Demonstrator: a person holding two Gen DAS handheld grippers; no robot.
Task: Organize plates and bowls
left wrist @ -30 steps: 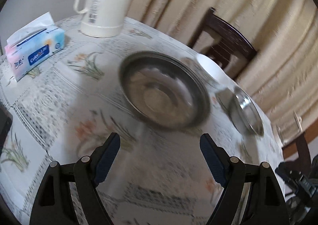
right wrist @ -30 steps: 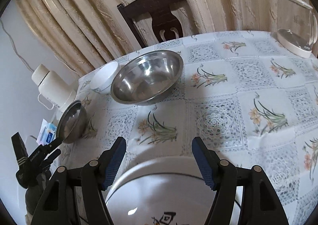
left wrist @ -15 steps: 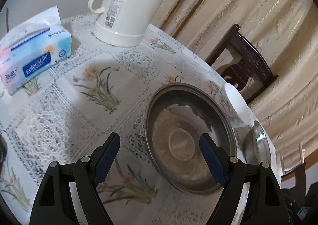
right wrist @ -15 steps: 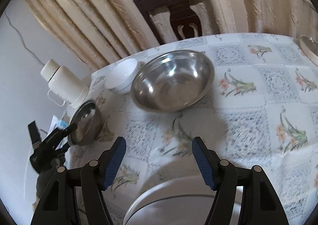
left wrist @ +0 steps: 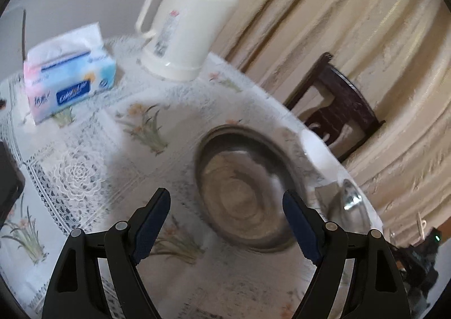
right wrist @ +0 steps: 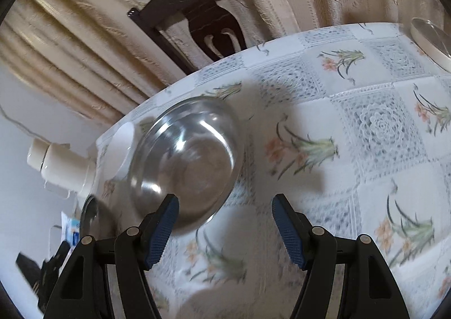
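Both grippers, left (left wrist: 227, 223) and right (right wrist: 225, 230), are spread and empty; motion blur obscures the steel bowl (left wrist: 248, 192), white bowl (left wrist: 320, 149) partly cut off.

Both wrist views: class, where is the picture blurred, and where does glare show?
Left wrist view: motion blur smears the steel dish and tablecloth; the jaws stay sharp. Right wrist view: bright streaks of glare cross the large steel bowl; near tablecloth blurred.

Left tongs (left wrist: 227, 206) spread wide, empty, above a steel bowl (left wrist: 248, 192) on the worktop (left wrist: 84, 166), white thermos (left wrist: 191, 20) behind
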